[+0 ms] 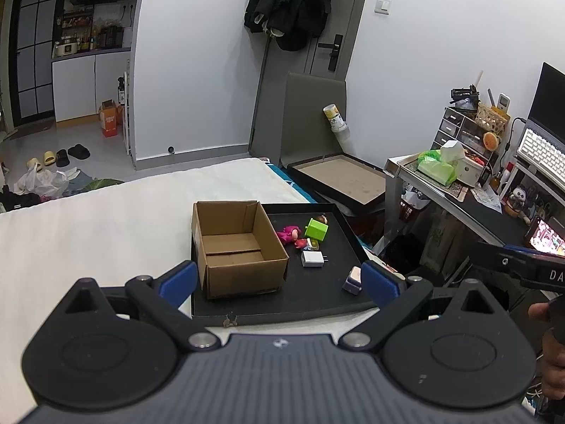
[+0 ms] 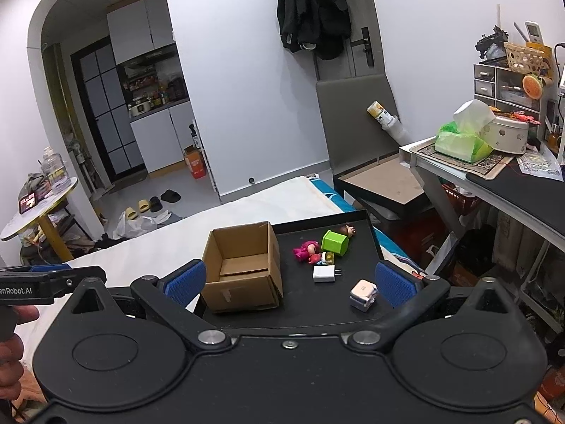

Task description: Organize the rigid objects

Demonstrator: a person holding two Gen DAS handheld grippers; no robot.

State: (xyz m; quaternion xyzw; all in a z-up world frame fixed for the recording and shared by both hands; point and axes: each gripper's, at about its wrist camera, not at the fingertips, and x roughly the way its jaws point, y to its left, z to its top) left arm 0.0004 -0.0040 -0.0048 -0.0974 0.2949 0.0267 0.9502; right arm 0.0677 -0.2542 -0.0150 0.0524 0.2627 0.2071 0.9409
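Observation:
An open, empty cardboard box (image 1: 236, 247) (image 2: 243, 268) stands on the left part of a black tray (image 1: 310, 296) (image 2: 303, 311) on a white bed. To its right on the tray lie a pink figure (image 1: 289, 234) (image 2: 306, 250), a green cube (image 1: 316, 228) (image 2: 334, 242), a small brown figure (image 2: 348, 229), a white charger (image 1: 312, 258) (image 2: 325, 273) and a pale lilac block (image 1: 353, 281) (image 2: 363, 294). My left gripper (image 1: 279, 282) hangs open before the tray's near edge, holding nothing. My right gripper (image 2: 289, 282) is open too, short of the tray.
The white bed (image 1: 88, 240) spreads to the left. A cluttered desk (image 1: 469, 190) (image 2: 501, 176) stands on the right, a leaning grey panel with a framed board (image 1: 339, 176) behind the tray. A round side table (image 2: 39, 208) is at far left. A hand (image 1: 551, 353) holds the other gripper.

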